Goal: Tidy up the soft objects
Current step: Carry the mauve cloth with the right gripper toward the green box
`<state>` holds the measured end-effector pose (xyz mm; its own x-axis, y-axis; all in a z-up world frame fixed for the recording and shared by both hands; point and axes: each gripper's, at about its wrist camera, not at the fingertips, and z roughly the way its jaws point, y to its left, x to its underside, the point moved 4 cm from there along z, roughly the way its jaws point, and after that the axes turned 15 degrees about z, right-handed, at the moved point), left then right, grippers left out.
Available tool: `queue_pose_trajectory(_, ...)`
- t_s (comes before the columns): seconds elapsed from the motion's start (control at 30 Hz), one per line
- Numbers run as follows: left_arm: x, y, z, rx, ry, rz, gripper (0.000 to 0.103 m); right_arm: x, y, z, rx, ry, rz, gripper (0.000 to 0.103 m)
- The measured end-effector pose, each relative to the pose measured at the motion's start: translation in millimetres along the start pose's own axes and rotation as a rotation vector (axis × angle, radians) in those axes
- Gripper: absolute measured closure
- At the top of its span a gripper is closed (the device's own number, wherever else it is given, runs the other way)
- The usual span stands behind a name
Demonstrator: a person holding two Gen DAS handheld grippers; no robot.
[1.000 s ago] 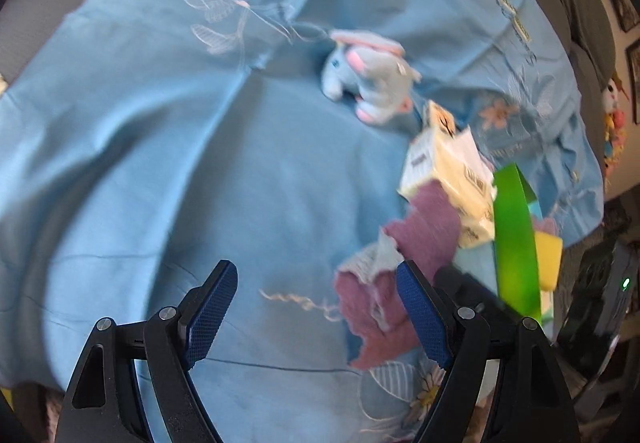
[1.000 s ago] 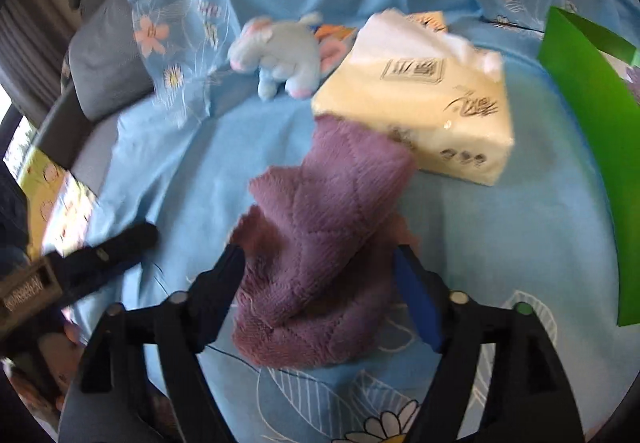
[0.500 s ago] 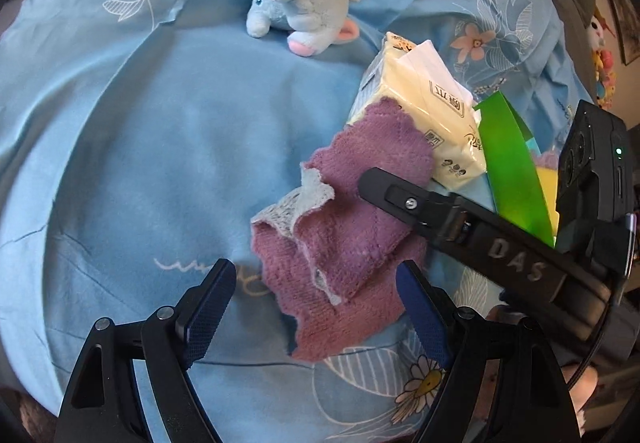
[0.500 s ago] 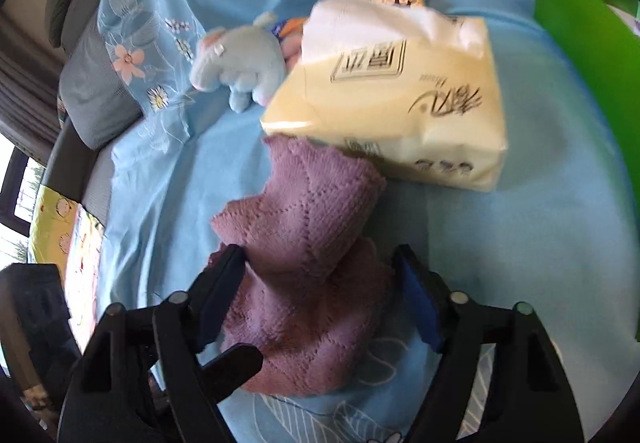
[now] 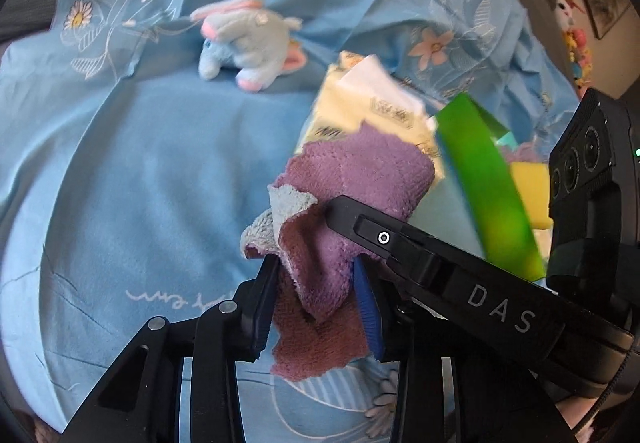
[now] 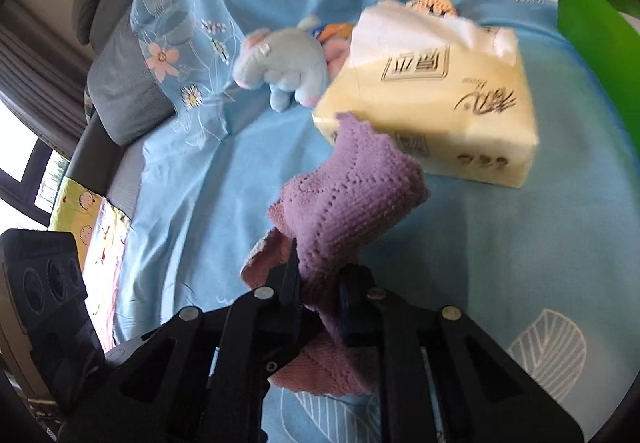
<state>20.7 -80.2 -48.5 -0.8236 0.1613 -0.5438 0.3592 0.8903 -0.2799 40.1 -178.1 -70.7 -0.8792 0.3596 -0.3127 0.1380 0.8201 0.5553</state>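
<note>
**Desk:** Entry update, please. What has changed?

**Operator:** A second ago I had both pairs of jaws standing wide around the purple cloth [image 5: 352, 179] as it lay flat on the blue sheet [image 5: 140, 183]. Now my right gripper [image 6: 320, 283] is clamped tight on its near edge, and my left gripper [image 5: 316, 303] is closing on the same cloth, pads pressing a fold between them. The cloth has bunched and lifted at the near end. I judge the pick secured, the carry not begun.

**Desk:** Where does the cloth sit?

**Operator:** Near end in both grips; far end touching the tissue pack [image 6: 440, 99].

**Desk:** Count, item by item.

**Operator:**
- Purple cloth: 1, with a pale blue underside showing at a corner.
- Tissue pack, yellow: 1, tissue sticking out of the top.
- Plush toy [image 5: 244, 39], blue and pink: 1, well apart from the cloth.
- Green container [image 5: 488, 183]: 1, at the right; a yellow sponge-like block [image 5: 528, 183] inside, 1 seen.
- Grippers: 2.
</note>
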Motion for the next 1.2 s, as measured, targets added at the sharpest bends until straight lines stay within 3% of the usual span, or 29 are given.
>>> queue_pose_trajectory(0.17, -19, -30, -22, 0.031, -0.092, 0.070, 0.065, -11, 3, -40, -0.054, -0.086, -0.003, 0.090)
queue_pose_trajectory(0.43, -76, -96, -36, 0.078, -0.194, 0.185, 0.065, -60, -11, -118, -0.138, -0.256, 0.047, 0.090)
queue_pose_trajectory(0.7, -124, -168, -10, 0.082, -0.228, 0.314, 0.065, -103, -51, -171, -0.122, -0.382, 0.099, 0.089)
queue_pose_trajectory(0.93, -157, -204, 44, 0.138, -0.185, 0.345, 0.065, -150, -99, -183, -0.064, -0.453, 0.158, 0.089)
queue_pose_trajectory(1.1, -161, -218, 86, 0.155, -0.115, 0.369, 0.065, -166, -142, -173, -0.007, -0.469, 0.221, 0.089)
queue_pose_trajectory(1.2, -161, -224, 113, 0.205, -0.065, 0.347, 0.065, -172, -164, -168, 0.046, -0.465, 0.263, 0.089)
